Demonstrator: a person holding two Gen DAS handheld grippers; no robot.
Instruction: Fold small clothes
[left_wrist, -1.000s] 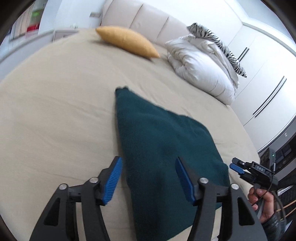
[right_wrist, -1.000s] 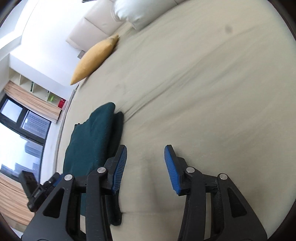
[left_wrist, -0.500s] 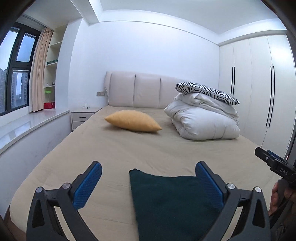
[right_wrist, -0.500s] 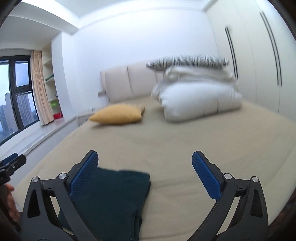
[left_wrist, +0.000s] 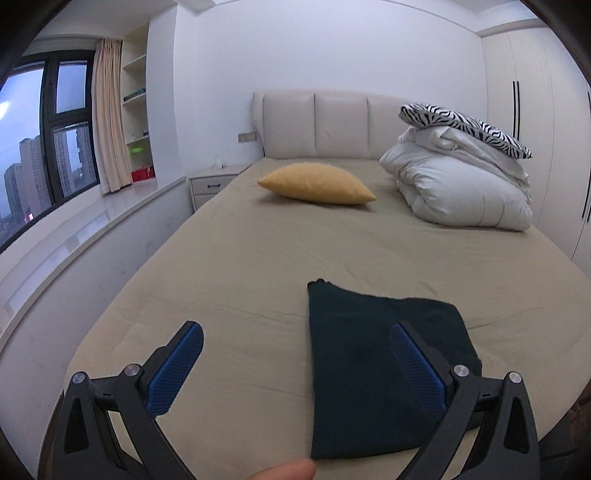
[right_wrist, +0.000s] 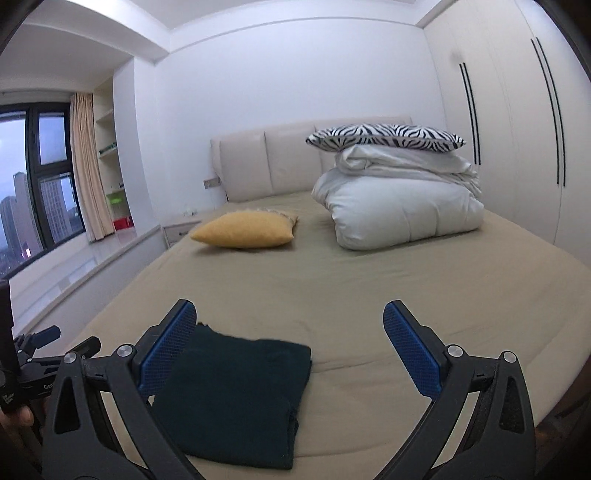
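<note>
A dark green garment (left_wrist: 373, 365) lies folded flat near the foot of the beige bed (left_wrist: 258, 258). My left gripper (left_wrist: 295, 343) hangs above the bed's near edge, open wide, with nothing between its blue pads; its right finger overlaps the cloth only in the picture. In the right wrist view the same garment (right_wrist: 236, 395) sits low and left. My right gripper (right_wrist: 288, 325) is raised over it, open wide and empty. The left gripper's body (right_wrist: 33, 365) shows at that view's left edge.
A yellow cushion (left_wrist: 317, 182) lies mid-bed toward the headboard. A folded white duvet (left_wrist: 461, 188) with a zebra-striped pillow (left_wrist: 465, 123) on top sits at the far right. A window ledge (left_wrist: 92, 218) runs along the left and wardrobes (right_wrist: 517, 129) along the right.
Both grippers opened wider, let go of the garment, rose and tilted up from looking down at the bed to facing the headboard. The green garment stays folded on the bed.
</note>
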